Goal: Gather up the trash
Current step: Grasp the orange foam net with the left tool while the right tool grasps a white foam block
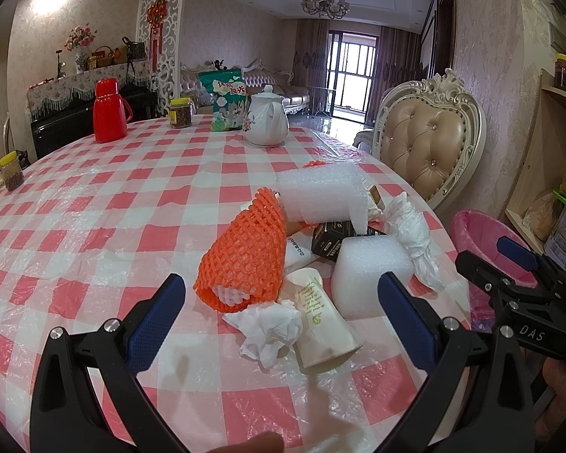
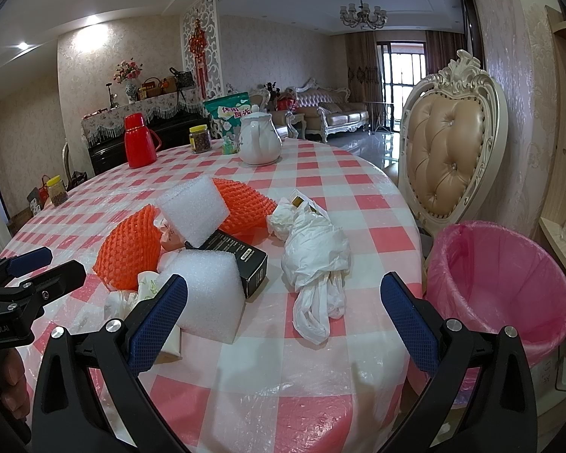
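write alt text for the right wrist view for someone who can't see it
The open right tongs hover over a pink-checked table strewn with trash: a crumpled white plastic bag, white foam blocks, orange foam netting and a black box. A pink-lined bin stands to the right beside an ornate chair.

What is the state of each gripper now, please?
Left gripper: open, holding nothing.
Right gripper: open, holding nothing.
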A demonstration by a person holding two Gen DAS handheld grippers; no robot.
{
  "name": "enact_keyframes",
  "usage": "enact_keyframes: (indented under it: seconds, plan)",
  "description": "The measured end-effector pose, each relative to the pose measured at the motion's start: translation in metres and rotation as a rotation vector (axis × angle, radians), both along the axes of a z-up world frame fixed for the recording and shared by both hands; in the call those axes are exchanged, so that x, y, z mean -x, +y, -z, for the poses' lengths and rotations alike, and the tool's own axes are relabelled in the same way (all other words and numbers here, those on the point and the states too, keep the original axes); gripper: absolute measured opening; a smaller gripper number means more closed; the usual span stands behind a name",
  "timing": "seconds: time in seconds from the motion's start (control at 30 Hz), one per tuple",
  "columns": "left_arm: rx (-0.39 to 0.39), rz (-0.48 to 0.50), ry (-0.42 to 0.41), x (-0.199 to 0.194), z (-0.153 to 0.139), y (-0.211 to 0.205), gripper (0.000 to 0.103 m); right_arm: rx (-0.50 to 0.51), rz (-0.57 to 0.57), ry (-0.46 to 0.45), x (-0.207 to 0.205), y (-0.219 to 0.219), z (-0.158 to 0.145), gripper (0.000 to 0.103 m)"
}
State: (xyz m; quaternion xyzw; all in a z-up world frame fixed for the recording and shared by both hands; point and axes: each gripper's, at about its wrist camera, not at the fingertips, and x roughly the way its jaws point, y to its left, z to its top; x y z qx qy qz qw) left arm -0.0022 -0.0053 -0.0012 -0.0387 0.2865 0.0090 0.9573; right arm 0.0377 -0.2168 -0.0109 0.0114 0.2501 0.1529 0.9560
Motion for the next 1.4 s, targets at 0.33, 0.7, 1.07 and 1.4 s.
enact_keyframes:
  seconds: [0.33,0.7,1.07,1.4]
  plan:
    - [0.003,-0.002,0.007,-0.003,0.005,-0.001,0.099,0.004,-0.003,0.009,-0.005,0.001,0.008,0.096]
    - [0.02,-0.029,0.047,-0.017,0.016,0.014,0.099,0.023,-0.012,0.083,-0.021,0.006,0.022,0.096]
    - [0.063,-0.039,0.088,-0.041,0.027,0.039,0.099,0.038,-0.056,0.11,-0.035,0.025,0.027,0.096]
    - [0.112,-0.037,0.145,-0.076,0.035,0.054,0.097,0.035,-0.073,0.116,-0.044,0.031,0.019,0.096]
